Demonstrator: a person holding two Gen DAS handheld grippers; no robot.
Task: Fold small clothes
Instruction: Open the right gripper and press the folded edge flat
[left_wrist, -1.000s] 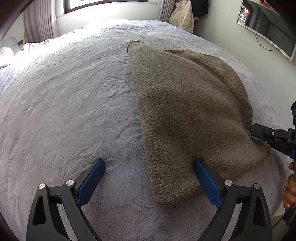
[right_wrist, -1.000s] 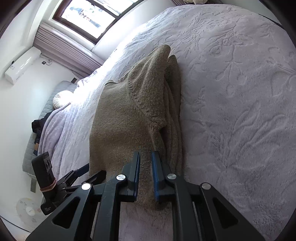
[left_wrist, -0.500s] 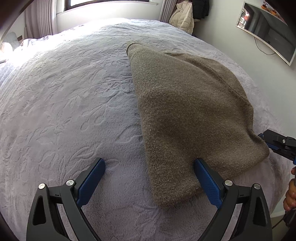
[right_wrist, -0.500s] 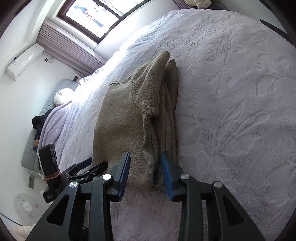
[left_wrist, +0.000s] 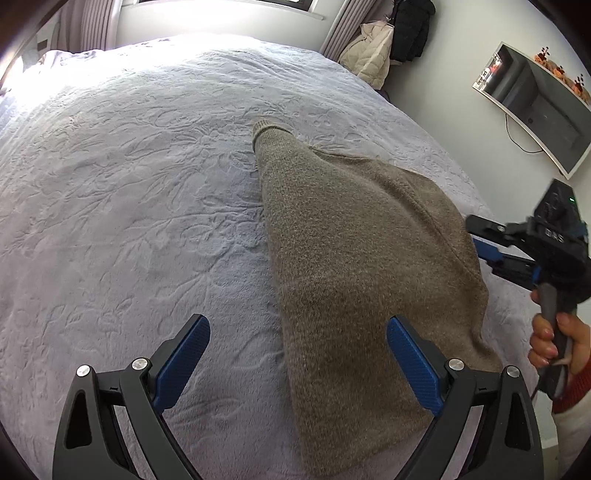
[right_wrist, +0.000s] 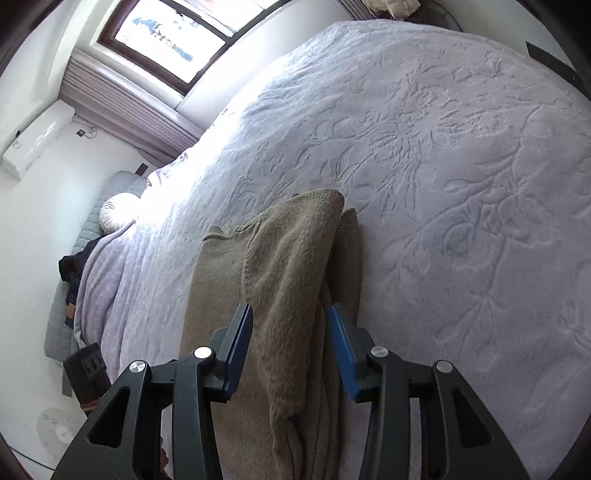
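Note:
An olive-brown knitted sweater (left_wrist: 354, 258) lies folded in a long strip on the lavender embossed bedspread (left_wrist: 147, 206). My left gripper (left_wrist: 297, 325) hovers open above its near end, one blue pad over the knit and the other over bare bedspread. In the right wrist view the sweater (right_wrist: 291, 251) shows stacked layers and a rolled edge. My right gripper (right_wrist: 291, 314) hangs over that edge with its jaws opening. The fabric shows between the pads, but they do not press on it. The right gripper (left_wrist: 476, 236) also appears at the sweater's right side, held by a hand (left_wrist: 554, 339).
The bed's edge runs close past the sweater's right side. A wall screen (left_wrist: 535, 107) and hanging coats (left_wrist: 388, 37) stand beyond it. A round cushion (right_wrist: 118, 214), a window (right_wrist: 177, 33), an air conditioner (right_wrist: 33, 140) and a floor fan (right_wrist: 55, 428) lie off the bed's other side.
My right gripper, shut at the sweater's edge a second ago, has opened and drawn back from it. My left gripper has pulled back and up, staying open. The sweater lies still.

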